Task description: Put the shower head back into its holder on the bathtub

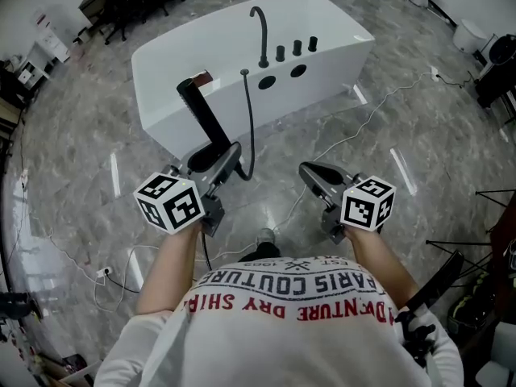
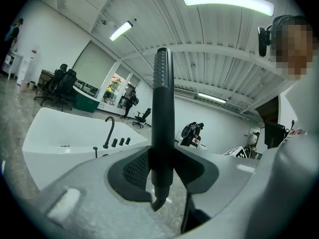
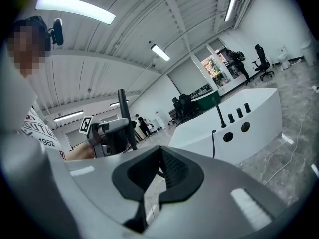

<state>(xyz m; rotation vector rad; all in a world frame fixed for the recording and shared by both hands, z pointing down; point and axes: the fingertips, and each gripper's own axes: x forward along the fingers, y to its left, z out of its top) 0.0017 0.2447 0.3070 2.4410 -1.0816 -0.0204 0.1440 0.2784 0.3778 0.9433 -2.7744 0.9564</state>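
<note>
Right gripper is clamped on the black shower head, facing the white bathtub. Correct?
Not quite: the left gripper is clamped on the black shower head, facing the white bathtub. The left gripper view shows the handle between its pads; the right gripper is shut on nothing.

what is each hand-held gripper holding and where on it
The left hand-held gripper clamps the black shower head near its lower end, just above the hose. The right hand-held gripper is shut and empty.
</note>
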